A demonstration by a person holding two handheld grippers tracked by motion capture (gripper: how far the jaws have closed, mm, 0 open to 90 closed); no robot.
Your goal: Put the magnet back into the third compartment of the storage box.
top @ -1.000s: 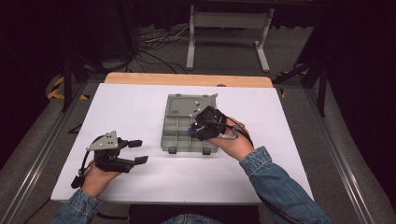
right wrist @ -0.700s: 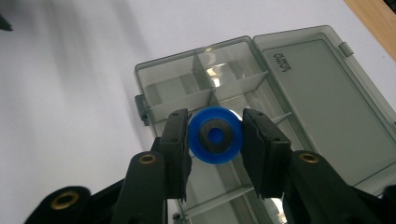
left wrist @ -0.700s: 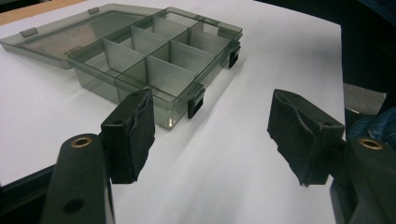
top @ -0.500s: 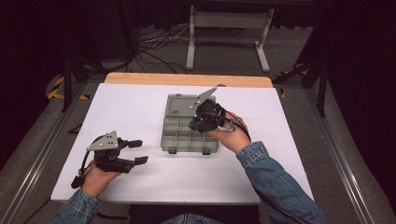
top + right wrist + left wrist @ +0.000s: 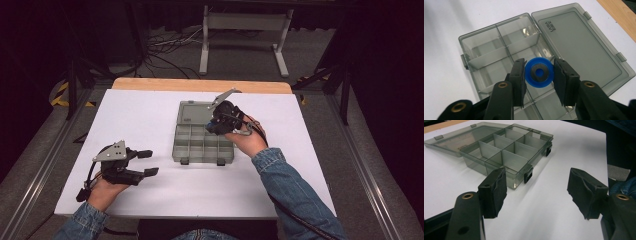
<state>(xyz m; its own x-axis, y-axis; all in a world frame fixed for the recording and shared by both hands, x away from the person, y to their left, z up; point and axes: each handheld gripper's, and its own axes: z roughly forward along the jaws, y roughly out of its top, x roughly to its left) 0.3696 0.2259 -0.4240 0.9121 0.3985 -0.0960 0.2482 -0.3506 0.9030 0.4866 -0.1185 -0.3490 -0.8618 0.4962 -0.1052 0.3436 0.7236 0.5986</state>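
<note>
Right gripper hangs over the open organiser box, jaws clamped on a blue spool with a dark grey hub and a blue centre hole. Spool sits flat-face toward the camera in the right gripper view, a pad touching its rim on either side. Below the fingers: the box's divided compartments, translucent grey, nothing seen in those that show. Just beyond and to the right of the fingertips in that view, the hinged lid lies flat open on the white table, two latch tabs on its far edge. From the high view the right gripper is above the box's right half, near the seam where tray meets lid; which compartment lies directly under the spool, cannot tell.

Left gripper rests low over the table, well apart from the box, held in the left hand. Its jaws stand apart, nothing between the pads. Ahead of those fingertips: bare white table, then the box's near corner with two black latches
</note>
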